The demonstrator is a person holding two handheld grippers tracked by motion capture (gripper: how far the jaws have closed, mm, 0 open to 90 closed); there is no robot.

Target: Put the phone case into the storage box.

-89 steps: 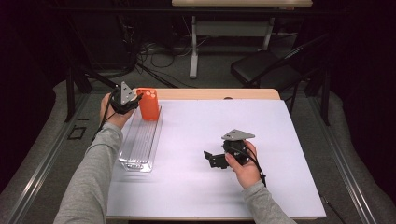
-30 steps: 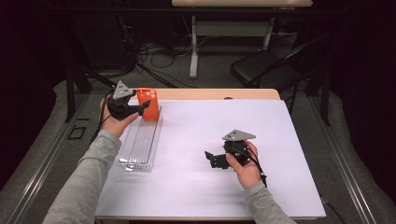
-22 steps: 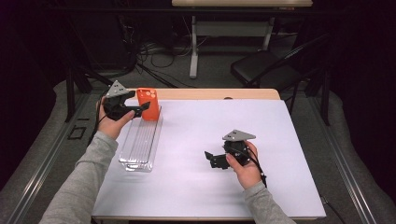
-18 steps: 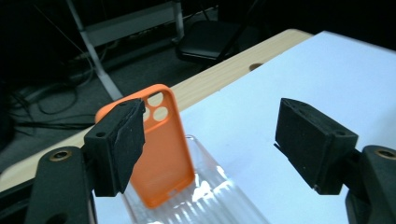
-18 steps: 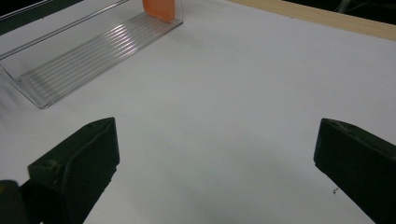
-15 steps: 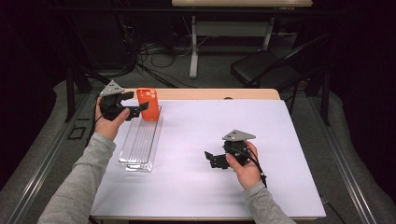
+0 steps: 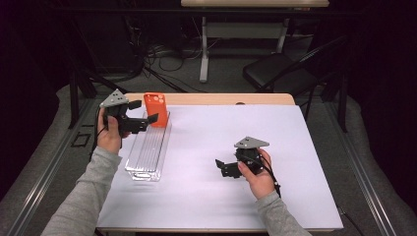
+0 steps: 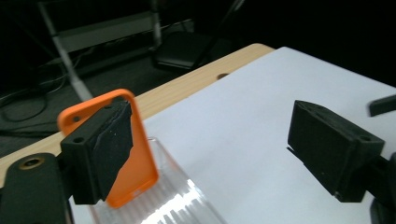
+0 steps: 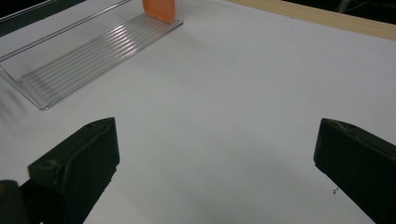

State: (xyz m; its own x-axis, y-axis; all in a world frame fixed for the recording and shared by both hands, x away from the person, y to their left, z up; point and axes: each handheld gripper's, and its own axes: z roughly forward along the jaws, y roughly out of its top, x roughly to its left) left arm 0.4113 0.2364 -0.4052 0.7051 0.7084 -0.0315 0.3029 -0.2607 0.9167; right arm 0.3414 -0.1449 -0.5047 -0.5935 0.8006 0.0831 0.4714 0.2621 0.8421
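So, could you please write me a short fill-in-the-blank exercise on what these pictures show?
1. The phone case standing upright at the far end of the clear tray is ____ in colour.
2. The left tool has just been opening its jaws, and they stand ____ beside the case, with nothing pressed between them.
3. The right tool rests over the ____ sheet that covers the table, jaws apart.
4. The sheet lies on a ____ tabletop, bare along its far edge.

Missing words: orange; open; white; wooden

A wooden worktop (image 7: 206, 99) carries a white sheet (image 7: 221, 162); a clear tray (image 7: 147, 152) lies on it, just beside the left tool (image 7: 142, 118).
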